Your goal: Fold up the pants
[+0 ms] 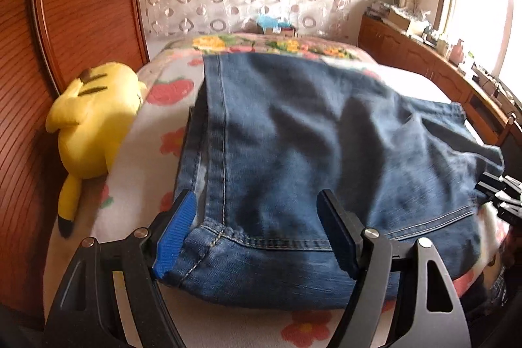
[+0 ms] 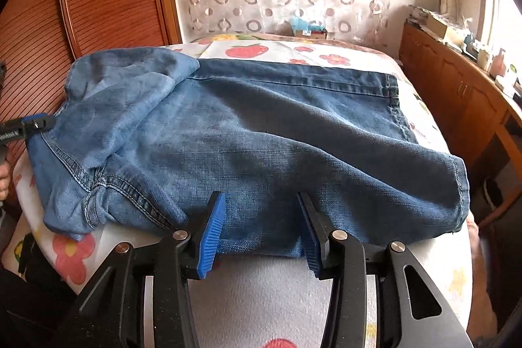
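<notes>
Pants (image 2: 261,136) lie folded on the bed (image 2: 277,292), both grippers' fingers (image 1: 176,234) (image 2: 212,237) parted, angled down over the denim

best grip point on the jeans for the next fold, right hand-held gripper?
Probably the near folded edge of the jeans, straight ahead of the right hand-held gripper. That edge lies flat on the bedspread, thick and straight, between the open jaws, so a low approach from the near side should pinch all layers. The bunched waist end looks harder to pinch cleanly.

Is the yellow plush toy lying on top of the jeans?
No, the yellow plush toy lies on the floral bedspread beside the jeans, clear of them.
</notes>
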`<state>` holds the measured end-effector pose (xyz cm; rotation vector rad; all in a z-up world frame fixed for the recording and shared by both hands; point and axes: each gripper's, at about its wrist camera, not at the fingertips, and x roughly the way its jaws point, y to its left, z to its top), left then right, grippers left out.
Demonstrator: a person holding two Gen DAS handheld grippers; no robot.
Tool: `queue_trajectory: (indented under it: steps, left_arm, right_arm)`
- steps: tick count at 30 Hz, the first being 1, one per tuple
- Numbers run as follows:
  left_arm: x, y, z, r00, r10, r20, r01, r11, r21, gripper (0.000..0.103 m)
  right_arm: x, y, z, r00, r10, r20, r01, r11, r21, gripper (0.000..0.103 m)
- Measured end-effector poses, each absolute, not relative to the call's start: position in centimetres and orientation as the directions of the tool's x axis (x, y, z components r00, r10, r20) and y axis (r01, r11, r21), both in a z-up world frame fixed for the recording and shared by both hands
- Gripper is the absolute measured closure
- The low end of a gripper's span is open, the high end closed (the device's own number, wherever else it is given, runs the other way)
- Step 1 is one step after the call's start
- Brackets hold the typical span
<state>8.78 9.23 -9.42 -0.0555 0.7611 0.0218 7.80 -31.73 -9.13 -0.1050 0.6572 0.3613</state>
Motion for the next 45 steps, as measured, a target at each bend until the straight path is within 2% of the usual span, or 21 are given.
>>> queue_trajectory:
  steps: [6, 14, 18, 30, 36, 45]
  left_arm:
    - [8.1, 8.3, -7.3, 0.757, -0.009, -0.654, -0.019, 0.999, -0.036, 0.026]
    - [8.3, 4.5, -6.7, 0.763, -0.083, -0.641, 0.079, 0.996, -0.035, 0.026]
    - [8.7, 2.5, -7.0, 0.748, -0.125, -0.651, 0.132, 0.990, -0.038, 0.026]
    - [9.8, -3.7, -8.8, 0.688, -0.209, -0.695, 0.255, 0.966, -0.038, 0.026]
    - [10.0, -4.9, -9.2, 0.668, -0.222, -0.710, 0.283, 0.959, -0.034, 0.026]
    - [9.9, -5.8, -9.1, 0.663, -0.225, -0.714, 0.300, 0.954, -0.022, 0.026]
  right_arm:
    - [7.6, -31.7, -9.7, 0.753, 0.285, -0.593, -0.354, 0.935, 0.001, 0.056]
    - [7.7, -32.1, -9.5, 0.741, 0.291, -0.606, -0.353, 0.935, 0.018, 0.055]
    - [7.5, -33.2, -8.9, 0.736, 0.301, -0.607, -0.334, 0.941, 0.062, 0.055]
    - [6.6, -40.1, -7.8, 0.791, 0.186, -0.583, -0.176, 0.982, 0.075, 0.055]
    - [7.7, -42.9, -8.3, 0.797, 0.133, -0.588, -0.089, 0.991, 0.104, 0.055]
    - [10.0, -44.1, -9.0, 0.790, 0.140, -0.597, -0.066, 0.987, 0.144, 0.055]
